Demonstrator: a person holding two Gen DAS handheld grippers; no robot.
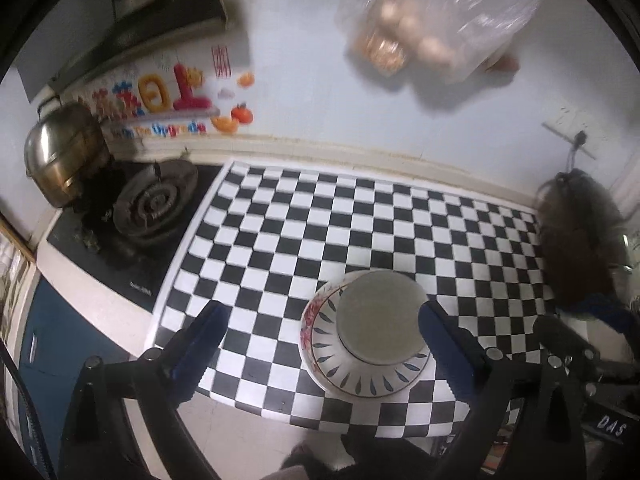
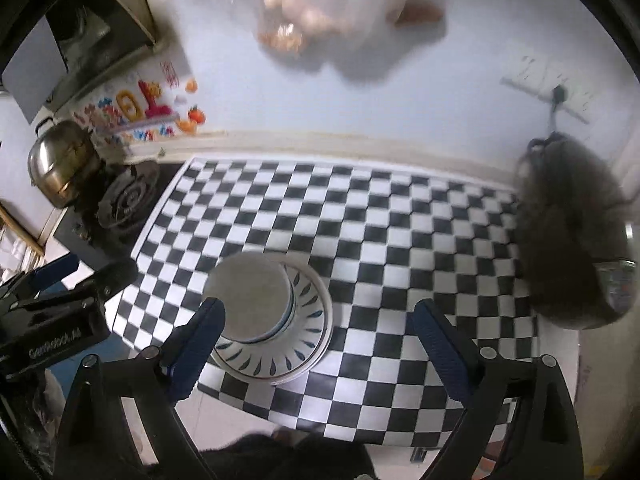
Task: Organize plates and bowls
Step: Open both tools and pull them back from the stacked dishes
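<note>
A stack of upturned bowls [image 1: 380, 316] rests on the black-and-white checkered mat [image 1: 320, 216], near its front edge. The top one is white with blue leaf marks, and one lower down has a red flower pattern [image 1: 314, 320]. My left gripper [image 1: 322, 314] hovers above the stack, open, with its right finger over the stack's right rim and nothing between the pads. In the right wrist view the same stack [image 2: 248, 292] lies lower left. My right gripper [image 2: 318, 308] is open above it, its left finger over the stack's near side, and it holds nothing.
A gas burner [image 1: 154, 204] and a steel pot [image 1: 64, 152] sit left of the mat. A dark fuzzy object [image 1: 576, 240] hangs at the mat's right end. A clear plastic bag of eggs [image 1: 432, 20] hangs on the wall. The left gripper's black housing [image 2: 48, 320] shows at the left.
</note>
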